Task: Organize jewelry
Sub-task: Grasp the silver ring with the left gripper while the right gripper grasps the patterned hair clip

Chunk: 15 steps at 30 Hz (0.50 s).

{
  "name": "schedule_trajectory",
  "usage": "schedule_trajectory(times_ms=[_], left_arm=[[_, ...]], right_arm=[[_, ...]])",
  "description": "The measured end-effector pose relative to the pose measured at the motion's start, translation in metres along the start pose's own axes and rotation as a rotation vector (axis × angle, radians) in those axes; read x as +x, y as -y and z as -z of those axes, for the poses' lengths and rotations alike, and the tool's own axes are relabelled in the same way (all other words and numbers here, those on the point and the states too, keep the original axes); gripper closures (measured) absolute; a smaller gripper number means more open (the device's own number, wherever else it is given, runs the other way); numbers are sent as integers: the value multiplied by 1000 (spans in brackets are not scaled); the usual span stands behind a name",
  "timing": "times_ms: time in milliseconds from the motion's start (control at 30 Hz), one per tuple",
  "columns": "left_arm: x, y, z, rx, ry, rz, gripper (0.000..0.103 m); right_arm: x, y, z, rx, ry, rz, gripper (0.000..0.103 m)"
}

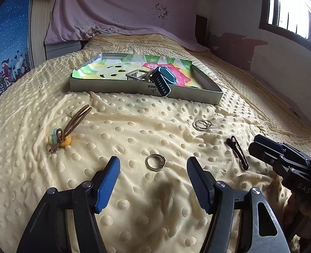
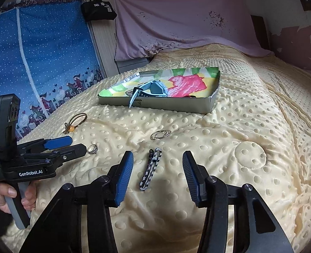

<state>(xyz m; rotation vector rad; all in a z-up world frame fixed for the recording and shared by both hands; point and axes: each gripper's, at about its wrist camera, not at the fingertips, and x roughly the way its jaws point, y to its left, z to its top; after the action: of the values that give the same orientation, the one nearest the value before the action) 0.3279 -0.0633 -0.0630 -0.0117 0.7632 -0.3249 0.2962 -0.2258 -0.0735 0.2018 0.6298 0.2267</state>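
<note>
Yellow dotted blanket (image 1: 134, 113) in left wrist view: my left gripper (image 1: 153, 174) has jaws apart, nothing clamped, with the ring (image 1: 156, 162) lying flat just ahead between the tips. Right wrist view: my right gripper (image 2: 158, 174) is likewise apart and empty, with the striped hair clip (image 2: 151, 169) between its jaws, long axis running away from me, so each hand is nearest its own piece; tray (image 2: 155, 105) lies well beyond.

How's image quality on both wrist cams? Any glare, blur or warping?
Left wrist: window at top right is blown out; a soft shadow falls on the blanket between the fingers; the ring is sharp. Right wrist: even light, the hair clip is crisp. Both: strong fisheye bending, dark corners.
</note>
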Motion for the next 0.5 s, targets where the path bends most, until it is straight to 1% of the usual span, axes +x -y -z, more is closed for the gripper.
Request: schedule_trajectory(times_ms=[100, 133, 167, 367, 500], left_arm=[[7, -2, 0, -13, -24, 37, 52], [9, -3, -1, -17, -27, 46, 52], [10, -4, -1, -20, -29, 54, 53], [19, -5, -2, -29, -49, 70, 56], [24, -5, -1, -28, -63, 72, 60]], right_arm=[[4, 0, 2, 0, -10, -12, 66], [6, -1, 2, -3, -15, -17, 70], [8, -1, 2, -6, -21, -21, 71], [18, -4, 3, -13, -48, -37, 72], [23, -4, 5, -9, -64, -42, 72]])
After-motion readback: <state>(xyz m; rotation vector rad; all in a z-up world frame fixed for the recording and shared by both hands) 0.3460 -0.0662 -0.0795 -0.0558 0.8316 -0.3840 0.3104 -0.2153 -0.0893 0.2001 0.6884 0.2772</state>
